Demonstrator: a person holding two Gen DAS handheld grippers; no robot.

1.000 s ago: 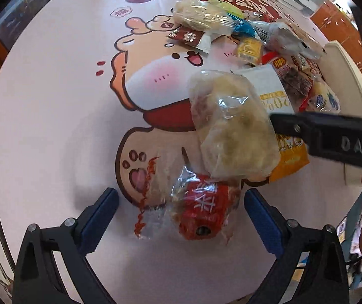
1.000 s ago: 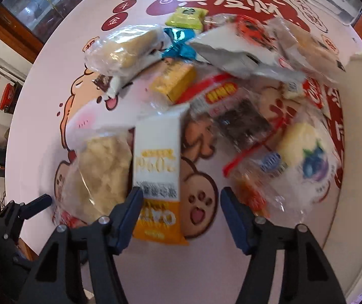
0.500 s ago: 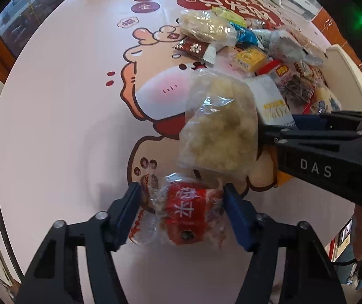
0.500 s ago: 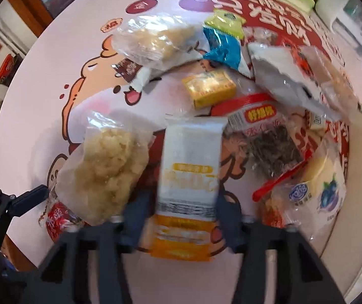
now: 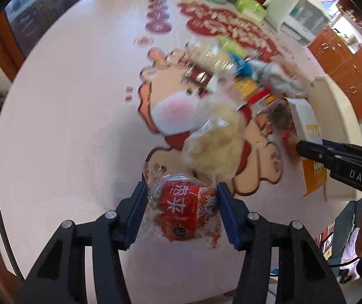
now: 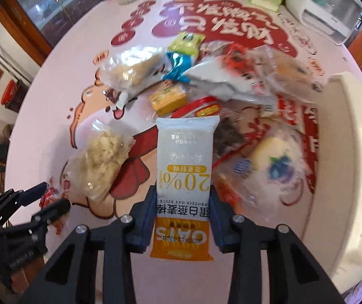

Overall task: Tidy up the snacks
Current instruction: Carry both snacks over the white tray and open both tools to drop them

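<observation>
Left gripper [image 5: 182,209]: low centre of the left wrist view, both blue pads pressed against the sides of a red snack packet [image 5: 184,212], which it pinches.
Red snack packet: clear crinkled wrapper with a red label and white characters; sits between the left pads, over the near part of the table [image 5: 67,126]. In the right wrist view it shows only as a red scrap at the lower left [image 6: 50,196].
Right gripper [image 6: 183,214]: low centre of the right wrist view, blue pads closed on the lower part of an oat bar packet [image 6: 184,174].
Oat bar packet: tall, white above and orange below, printed "20%" and "OATS" upside down; stands along the fingers, its top edge reaching to mid-frame. In the left wrist view it appears at the right edge, held by the dark gripper fingers there [image 5: 307,136].
Bag of pale crumbly snack [image 6: 100,162]: clear bag lying left of the oat bar packet, on the cartoon print.
Snack pile [image 6: 219,81]: upper centre of the right wrist view; a yellow packet [image 6: 168,98], a blue wrapper [image 6: 177,64], a green packet [image 6: 187,43] and a white bag lie overlapping.
Blueberry bun packet [image 6: 274,167]: right of the oat bar packet, blurred.
White tray [image 6: 353,152]: its rim curves along the right edge of the right wrist view, beside the pile.
Table: pale pink cover with a cartoon animal and red characters.
</observation>
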